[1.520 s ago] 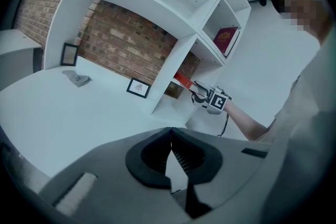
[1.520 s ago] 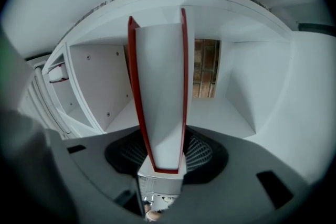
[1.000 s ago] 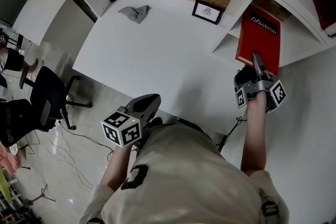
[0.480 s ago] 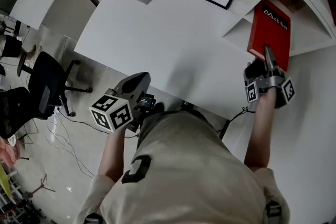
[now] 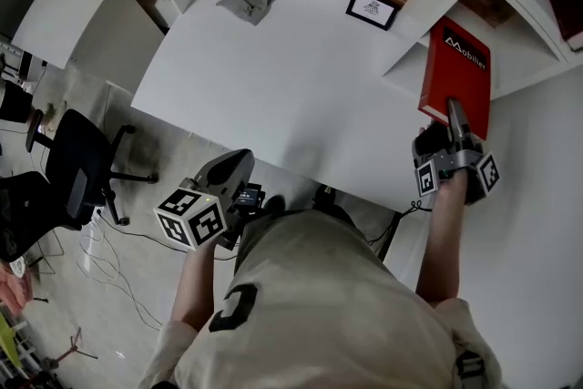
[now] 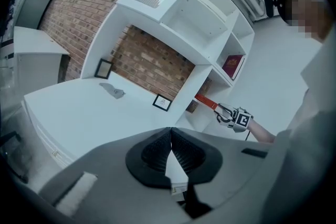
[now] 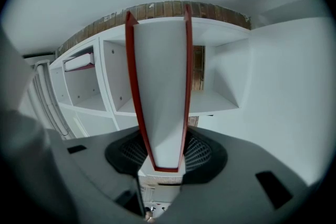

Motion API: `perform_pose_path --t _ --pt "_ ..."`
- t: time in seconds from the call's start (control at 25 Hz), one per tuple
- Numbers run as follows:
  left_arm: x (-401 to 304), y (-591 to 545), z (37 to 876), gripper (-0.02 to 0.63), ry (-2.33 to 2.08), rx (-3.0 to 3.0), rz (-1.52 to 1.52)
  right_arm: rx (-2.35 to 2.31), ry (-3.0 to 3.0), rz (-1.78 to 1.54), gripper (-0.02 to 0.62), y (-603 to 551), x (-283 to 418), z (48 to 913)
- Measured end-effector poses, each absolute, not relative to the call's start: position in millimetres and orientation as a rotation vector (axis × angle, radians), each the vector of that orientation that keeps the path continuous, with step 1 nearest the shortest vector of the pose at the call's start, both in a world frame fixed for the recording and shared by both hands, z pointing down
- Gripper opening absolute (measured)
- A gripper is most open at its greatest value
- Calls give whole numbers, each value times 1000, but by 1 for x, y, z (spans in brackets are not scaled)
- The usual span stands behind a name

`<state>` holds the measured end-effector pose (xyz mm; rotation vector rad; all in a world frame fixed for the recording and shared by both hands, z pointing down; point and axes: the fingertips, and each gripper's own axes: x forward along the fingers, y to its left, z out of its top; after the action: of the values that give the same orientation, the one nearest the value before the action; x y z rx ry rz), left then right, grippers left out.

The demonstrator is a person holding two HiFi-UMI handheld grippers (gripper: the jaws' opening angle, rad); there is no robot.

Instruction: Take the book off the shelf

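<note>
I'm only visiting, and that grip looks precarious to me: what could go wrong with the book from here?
The right tongs pinch the book only at one end, so it may tilt or slip out. Its far end is close to the shelf and could catch there. If dropped, it might hit the frame nearby.

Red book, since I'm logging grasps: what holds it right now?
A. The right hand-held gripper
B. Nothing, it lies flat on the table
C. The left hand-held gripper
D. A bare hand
A: the right hand-held gripper has its jaws clamped on the edge of the red book, while the left hand-held gripper is shut with nothing in it, off by the table edge.
</note>
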<state>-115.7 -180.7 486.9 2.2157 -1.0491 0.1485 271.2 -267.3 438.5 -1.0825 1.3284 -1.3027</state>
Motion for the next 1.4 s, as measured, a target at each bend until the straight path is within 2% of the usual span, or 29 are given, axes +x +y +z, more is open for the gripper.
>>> perform_pose_path --t 0.84,1.4 --pt "-125 -153 483 3 -725 2369 215 -1080 1317 -1188 156 -142 216 407" --pt "-142 -140 490 3 -732 2348 196 -999 1309 -1432 156 -132 133 457"
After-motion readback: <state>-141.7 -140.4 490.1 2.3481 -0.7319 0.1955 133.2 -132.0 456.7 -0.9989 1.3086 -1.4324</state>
